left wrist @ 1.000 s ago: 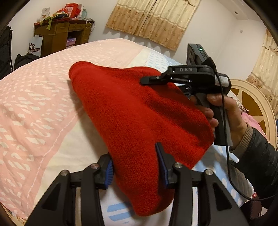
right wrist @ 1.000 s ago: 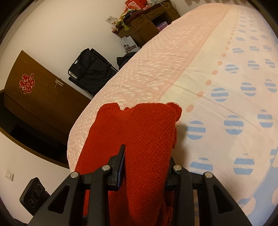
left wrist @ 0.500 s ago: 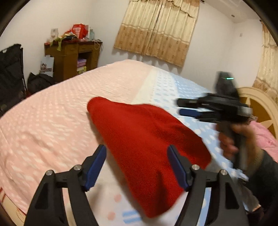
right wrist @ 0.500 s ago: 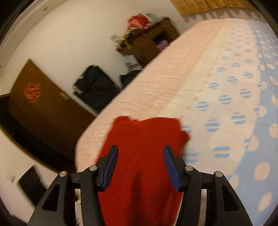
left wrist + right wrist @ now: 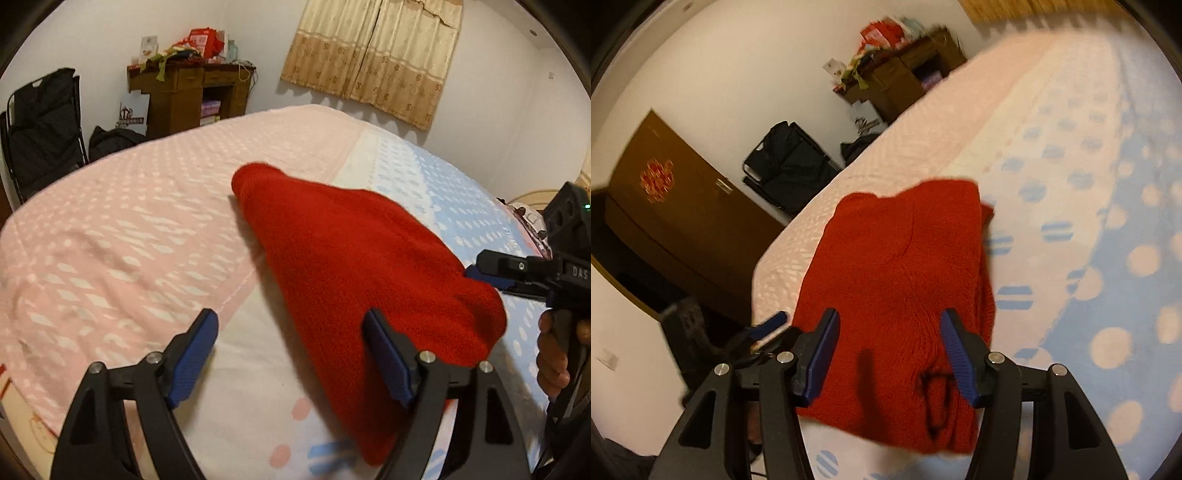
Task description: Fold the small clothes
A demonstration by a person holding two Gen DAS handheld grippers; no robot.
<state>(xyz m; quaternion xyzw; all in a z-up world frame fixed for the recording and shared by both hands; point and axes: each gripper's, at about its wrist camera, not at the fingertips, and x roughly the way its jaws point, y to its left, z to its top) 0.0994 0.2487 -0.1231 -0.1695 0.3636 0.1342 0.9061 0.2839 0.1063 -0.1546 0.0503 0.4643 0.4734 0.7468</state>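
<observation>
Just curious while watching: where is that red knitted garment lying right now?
The red knitted garment lies folded on the bed, across the seam between its pink and blue-dotted halves, ahead of both grippers.

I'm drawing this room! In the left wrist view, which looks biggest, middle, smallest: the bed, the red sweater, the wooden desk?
1. bed
2. red sweater
3. wooden desk, though it stands far back, so it looks smaller than it is.

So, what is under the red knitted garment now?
The red knitted garment lies folded on the bed cover, across the seam between its pink and pale dotted parts. Anything between its folded layers is covered and cannot be seen.
</observation>
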